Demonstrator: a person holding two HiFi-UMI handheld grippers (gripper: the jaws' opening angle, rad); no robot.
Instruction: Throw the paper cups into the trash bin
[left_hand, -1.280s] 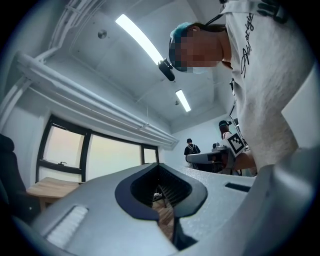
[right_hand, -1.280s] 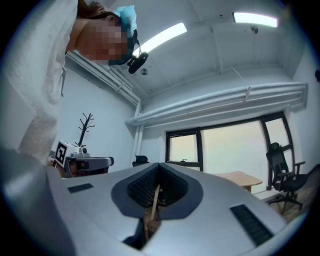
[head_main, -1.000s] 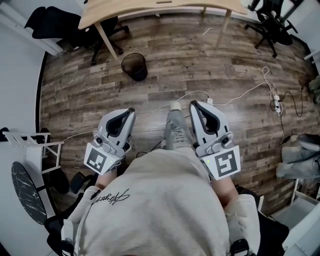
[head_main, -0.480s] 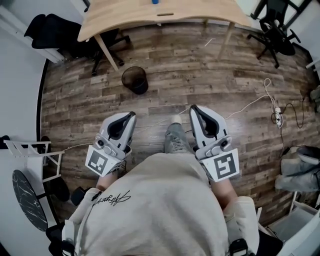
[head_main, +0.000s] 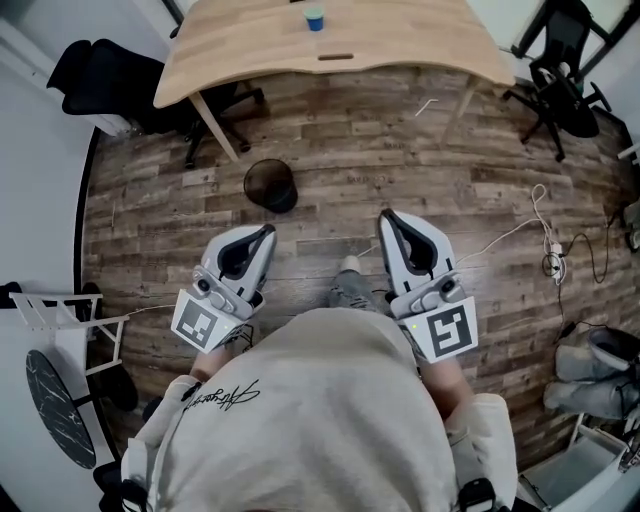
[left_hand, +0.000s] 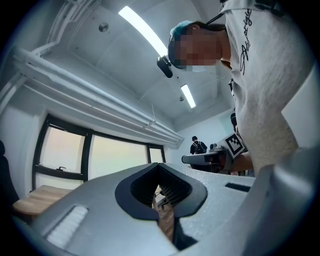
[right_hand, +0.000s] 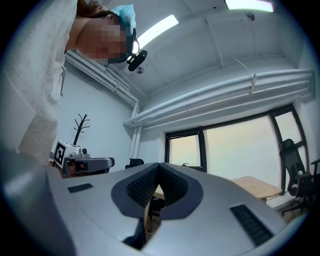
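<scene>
Head view, paper cup (head_main: 315, 18): it is standing upright on the wooden desk (head_main: 400, 40) near the far edge. It is well apart from both grippers. Only one cup is showing.
Head view, cup axis: the long axis seems to be running vertically with the mouth facing up, though the cup is small here.
Head view, trash bin (head_main: 270, 185): it is sitting on the plank floor (head_main: 400, 150) beside a desk leg, between the person and the cup.
Head view, left gripper (head_main: 265, 232): it is pointing toward the desk with its jaws pressed together and holding nothing.
Head view, right gripper (head_main: 388, 216): it is doing likewise, jaws together and empty.
Left gripper view, left gripper (left_hand: 158, 166): the ribbed pads are meeting at the tip with nothing between them. Neither cup nor bin is showing.
Right gripper view, right gripper (right_hand: 159, 165): the pads are touching and gripping nothing. The desk (right_hand: 255, 186) is lying ahead.
Risk, approach: closed jaws arriving at the cup are likely to be knocking it over.
Risk, grip: thin paper walls are prone to buckling under a hard squeeze.
Risk, release: a drop from off-centre may be missing the narrow bin mouth.
</scene>
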